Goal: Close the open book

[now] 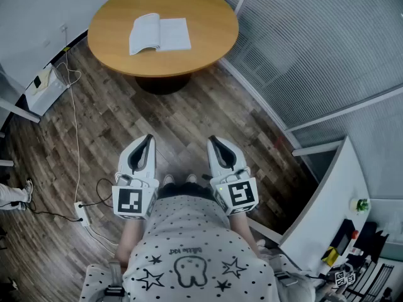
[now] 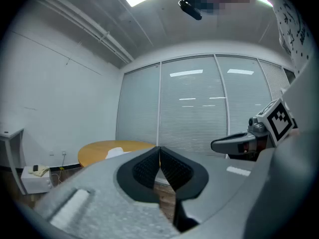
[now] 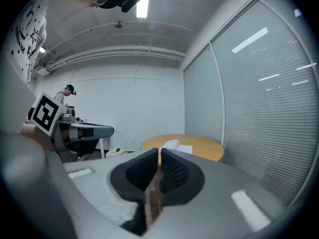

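An open white book (image 1: 159, 34) lies flat on a round wooden table (image 1: 201, 17) at the top of the head view, far from both grippers. I hold both grippers close to my body, side by side above the wood floor, pointing toward the table. My left gripper (image 1: 149, 138) is shut with nothing in it; in its own view the left gripper (image 2: 159, 151) shows pads touching at the tips, with the book (image 2: 115, 152) small beyond them. My right gripper (image 1: 212, 141) is also shut and empty. Past the right gripper (image 3: 159, 152) the book (image 3: 174, 145) lies on the table (image 3: 204, 147).
A glass wall with blinds (image 1: 315, 49) runs along the right behind the table. A white desk (image 1: 327, 194) stands at the lower right. On the floor at the left are a white box (image 1: 44, 87) and a cable to a power strip (image 1: 80, 211).
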